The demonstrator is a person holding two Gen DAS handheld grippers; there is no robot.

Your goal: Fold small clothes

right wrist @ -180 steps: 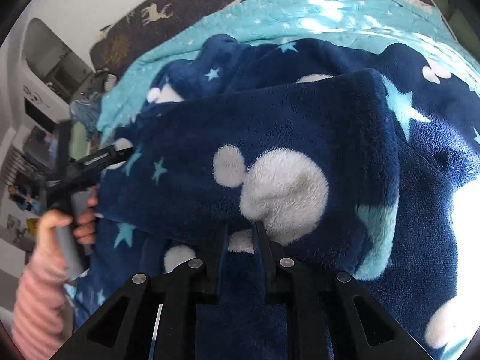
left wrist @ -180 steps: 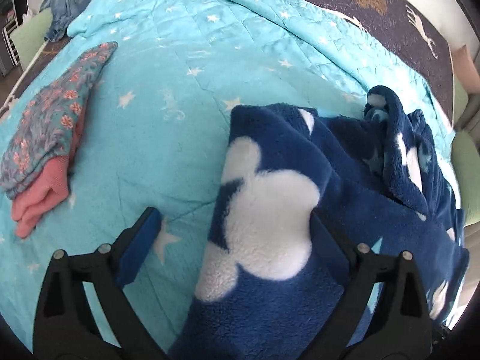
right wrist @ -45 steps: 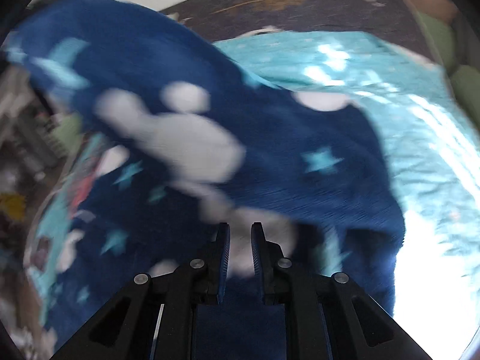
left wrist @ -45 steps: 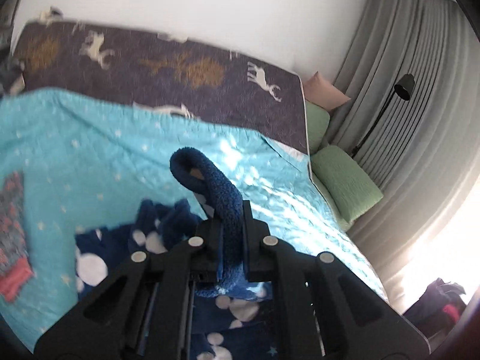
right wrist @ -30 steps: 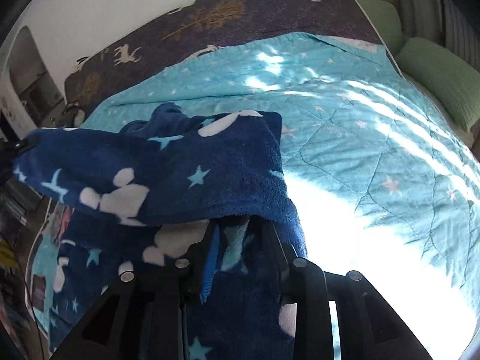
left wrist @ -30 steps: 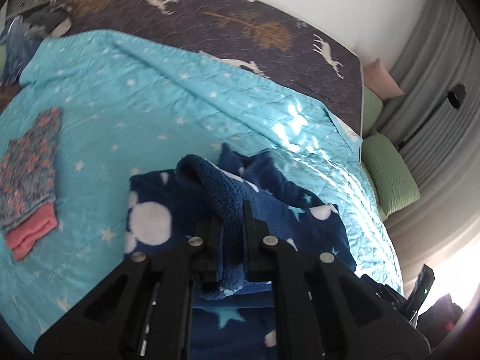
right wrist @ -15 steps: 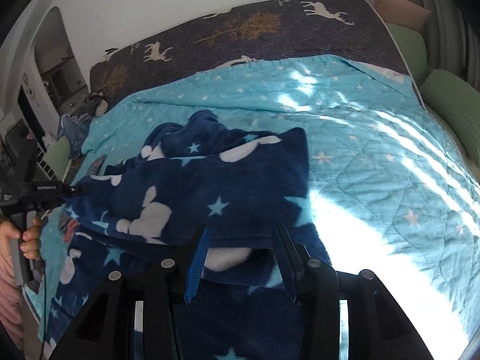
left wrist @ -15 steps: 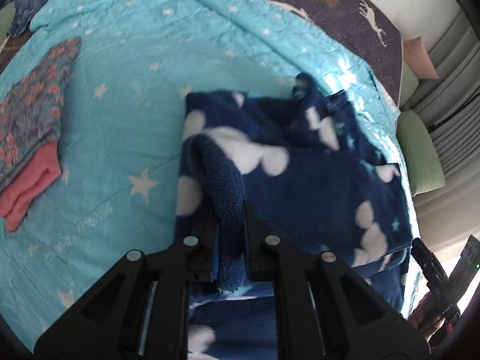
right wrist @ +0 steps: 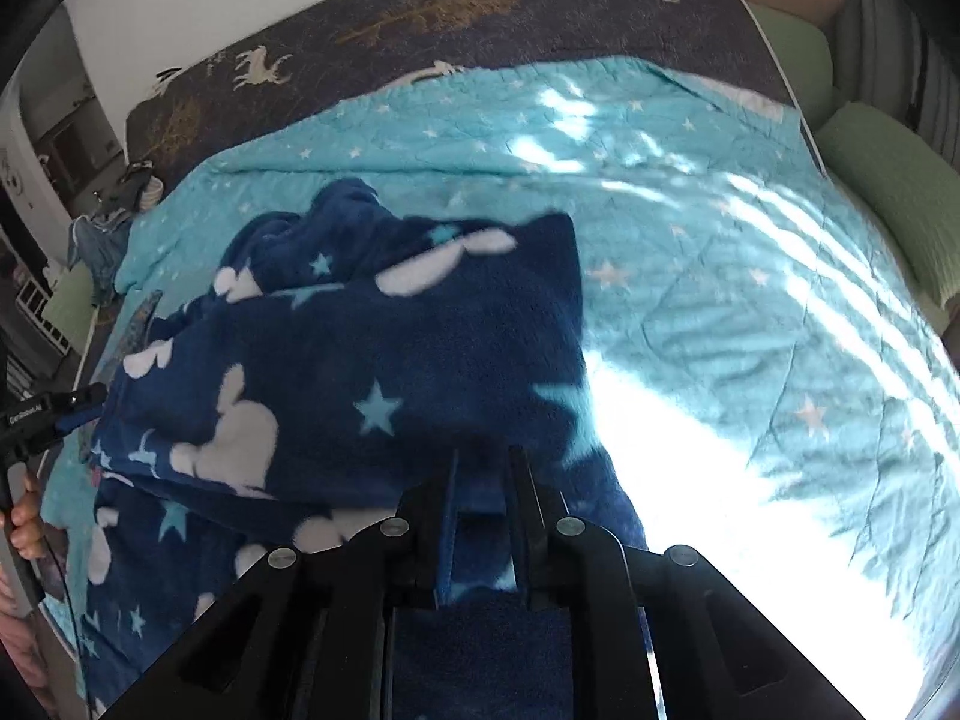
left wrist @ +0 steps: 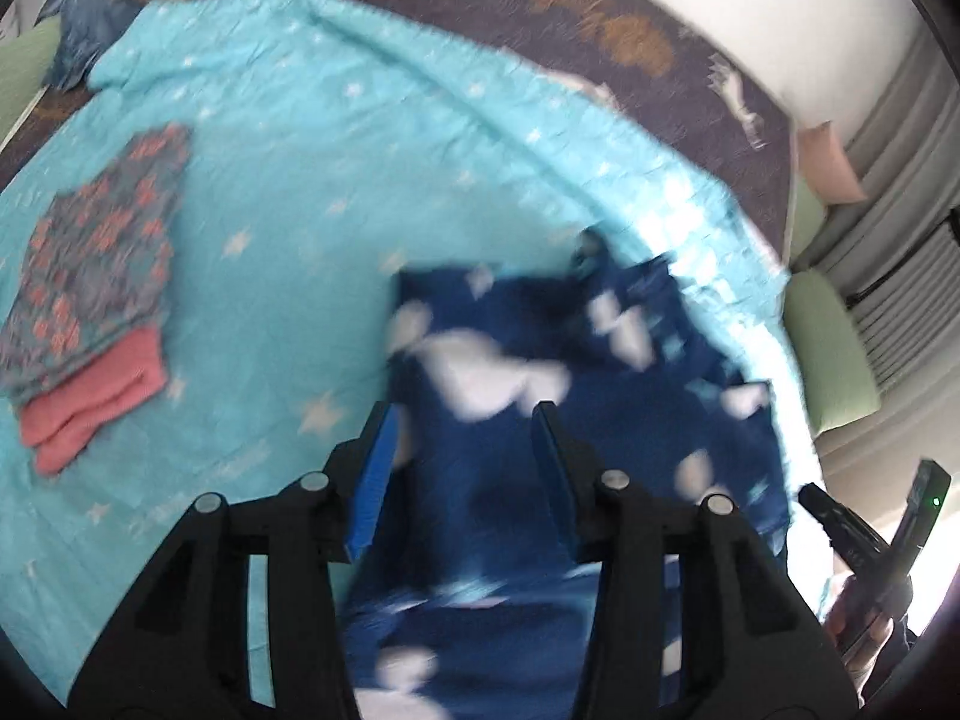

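A dark blue fleece garment point(left wrist: 576, 396) with white blobs and pale stars lies folded over on the turquoise star quilt point(left wrist: 312, 192). My left gripper point(left wrist: 462, 420) is open above the garment's near left edge, holding nothing. In the right wrist view the garment point(right wrist: 372, 372) spreads across the left half of the quilt point(right wrist: 720, 276). My right gripper point(right wrist: 483, 468) sits low over its near right edge, jaws a small gap apart with blue fleece showing between them. The left gripper point(right wrist: 72, 405) shows at the far left edge there.
A folded stack, floral cloth point(left wrist: 96, 252) over coral cloth point(left wrist: 90, 402), lies at the quilt's left. A dark deer-print blanket point(right wrist: 456, 18) covers the bed head. Green cushions point(right wrist: 888, 180) line the right side. Strong sunlight washes out the quilt's near right.
My left gripper has opened and let go of the fleece, which now lies flat. My right gripper's jaws have narrowed since half a second ago. The garment's top layer has settled onto the lower layer.
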